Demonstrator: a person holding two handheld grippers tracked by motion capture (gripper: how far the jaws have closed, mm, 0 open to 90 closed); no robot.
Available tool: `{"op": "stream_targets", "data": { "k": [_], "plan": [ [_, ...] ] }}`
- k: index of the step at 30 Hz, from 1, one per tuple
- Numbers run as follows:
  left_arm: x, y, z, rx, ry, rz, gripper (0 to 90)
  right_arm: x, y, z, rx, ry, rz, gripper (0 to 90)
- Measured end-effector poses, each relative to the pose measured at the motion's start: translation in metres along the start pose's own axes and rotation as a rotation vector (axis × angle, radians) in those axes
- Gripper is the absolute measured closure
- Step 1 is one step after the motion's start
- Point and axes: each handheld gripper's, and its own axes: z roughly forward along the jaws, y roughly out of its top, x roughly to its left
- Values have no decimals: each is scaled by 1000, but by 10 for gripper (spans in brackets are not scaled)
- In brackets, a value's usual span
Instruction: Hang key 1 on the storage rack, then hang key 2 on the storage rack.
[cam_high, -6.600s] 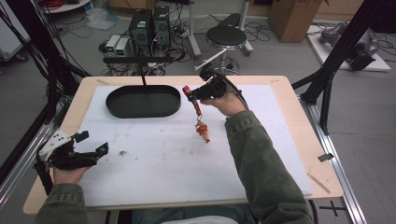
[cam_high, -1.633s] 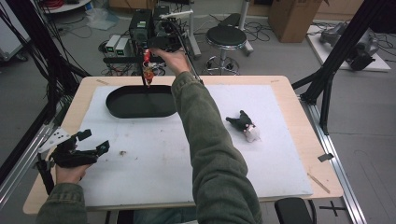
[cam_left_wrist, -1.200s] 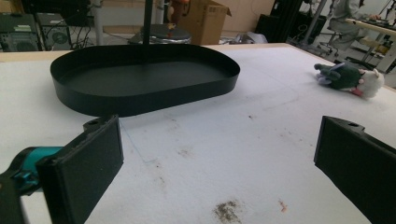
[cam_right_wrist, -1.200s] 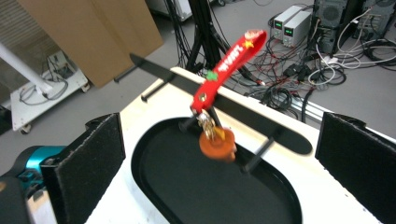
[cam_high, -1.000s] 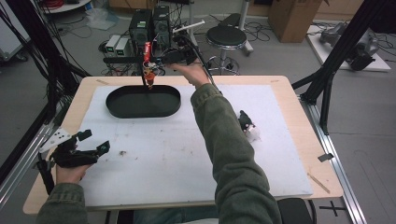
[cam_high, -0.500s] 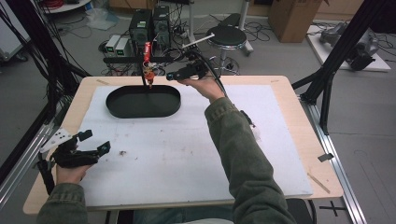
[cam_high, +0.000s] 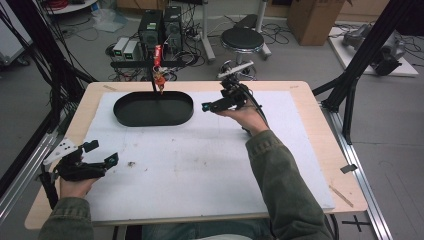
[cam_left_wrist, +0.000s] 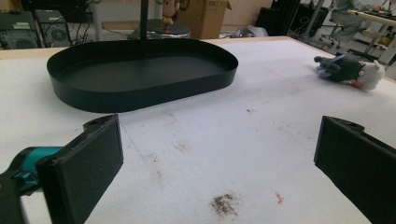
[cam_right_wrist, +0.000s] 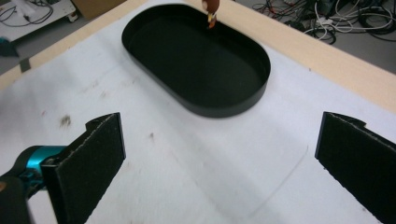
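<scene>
No legible txt: tray (cam_high: 153, 108), red keychain (cam_high: 158, 55)

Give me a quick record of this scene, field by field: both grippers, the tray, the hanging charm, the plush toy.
left gripper: open, jaws wide apart, held low over the white mat's near-left part
right gripper: open, empty, above the mat to the right of the tray
black oval tray: empty, on the mat's far-left part
red charm: hanging on the stand above the tray's far rim
plush toy: lying on its side on the mat
white mat: a few small stains
</scene>
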Motion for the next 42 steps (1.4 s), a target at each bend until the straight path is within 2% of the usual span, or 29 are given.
{"op": "stream_targets", "data": {
  "k": [3, 5, 7, 10, 18, 26, 42],
  "plan": [
    [0, 0, 0, 1, 1, 2, 18, -2, -18, -14, -3, -16, -8, 5],
    [0, 0, 1, 3, 2, 1, 18, -6, -31, -24, -6, -23, 3, 5],
    [1, 0, 1, 4, 0, 1, 18, -12, -43, -33, -4, -31, 4, 5],
    [1, -1, 2, 4, 1, -2, 18, -22, -59, -44, -7, -49, 30, 5],
    [2, -1, 3, 8, 2, 1, 18, -45, -87, -59, -6, -83, 87, 5],
    [1, -1, 3, 18, 2, 6, 18, -54, -98, -65, 6, -94, 106, 5],
    [1, -1, 1, 28, 5, 13, 18, -65, -105, -62, 54, -119, 92, 6]
  ]
}}
